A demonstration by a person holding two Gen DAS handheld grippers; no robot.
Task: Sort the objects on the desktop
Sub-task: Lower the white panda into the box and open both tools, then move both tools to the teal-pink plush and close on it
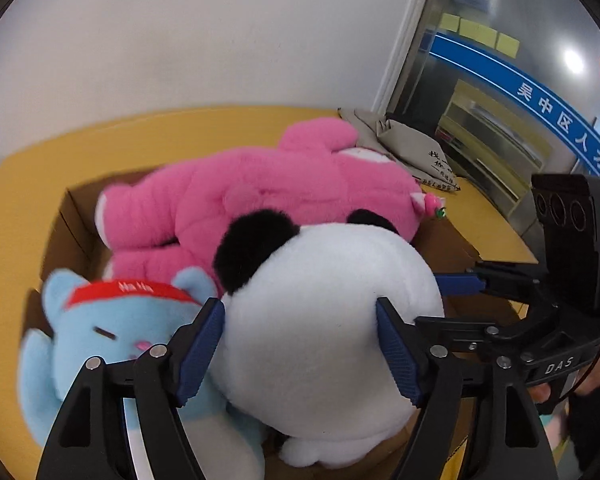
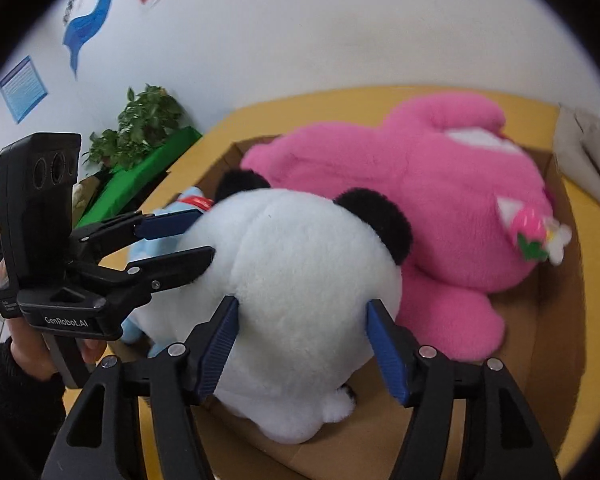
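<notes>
While lowering, both grip: panda plush [image 1: 320, 320] is too bulky for one.
Left gripper [image 1: 300, 344] fingers: wide, pressing panda.
Right gripper [image 2: 302, 344] fingers: same.
Panda: in cardboard box [image 2: 556, 320], pink plush [image 2: 440, 208] at 12 o'clock, blue plush [image 1: 112, 336] at 9.

A: What can be read here?
B: "DAS" in white on the right gripper [image 1: 458, 284], and "GenRobot.AI" on the left gripper [image 2: 180, 240]
A: Any signs?
B: A blue band [image 1: 540, 96] on the glass reads "吴中区人才". The red headband [image 1: 130, 290] and the bag [image 1: 428, 152] carry print too blurred to read
</notes>
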